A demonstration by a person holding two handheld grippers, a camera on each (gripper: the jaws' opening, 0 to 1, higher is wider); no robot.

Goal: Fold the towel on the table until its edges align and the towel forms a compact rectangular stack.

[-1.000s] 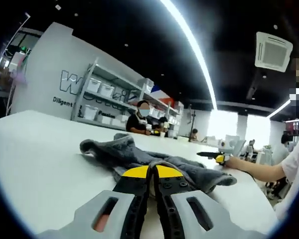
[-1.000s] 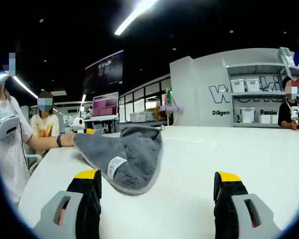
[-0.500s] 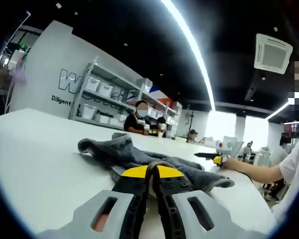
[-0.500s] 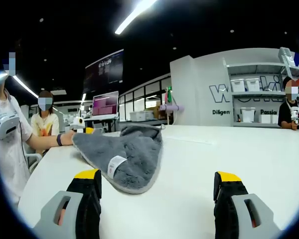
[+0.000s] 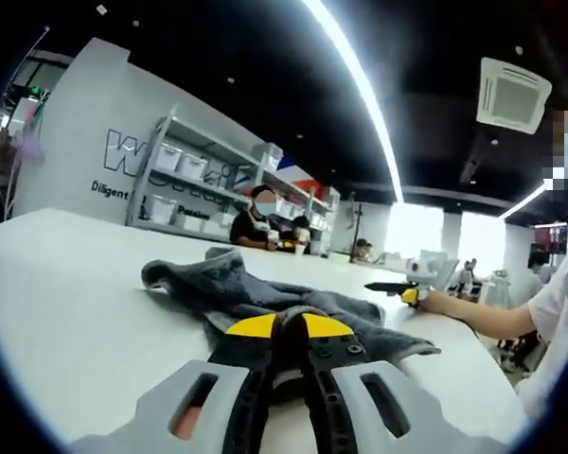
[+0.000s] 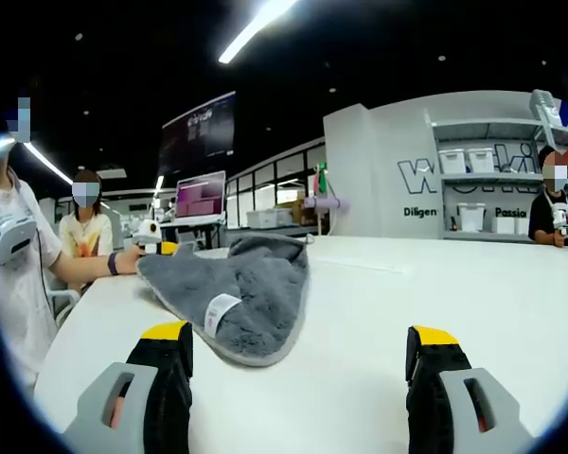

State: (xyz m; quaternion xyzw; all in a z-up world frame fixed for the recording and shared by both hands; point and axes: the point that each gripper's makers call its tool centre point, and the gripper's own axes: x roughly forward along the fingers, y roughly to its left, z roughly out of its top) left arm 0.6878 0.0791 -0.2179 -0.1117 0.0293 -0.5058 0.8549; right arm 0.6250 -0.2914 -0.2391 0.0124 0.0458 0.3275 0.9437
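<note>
A grey towel lies crumpled on the white table. My left gripper is shut on its near edge, and a fold of cloth rises between the yellow tips. In the right gripper view the towel lies ahead and to the left, with a white label on its near part. The left gripper holds its far left corner there. My right gripper stands open just short of the towel, nothing between its jaws. From the left gripper view, the right gripper is past the towel's far end.
Shelves with white bins stand behind the table, and people sit at its far side. A laptop stands on a desk at the back. A person's forearm reaches in from the right. Bare table stretches right of the towel.
The left gripper's view has tipped slightly, with the gripper still shut on the towel. The right gripper has stayed open and still. The towel has barely shifted.
</note>
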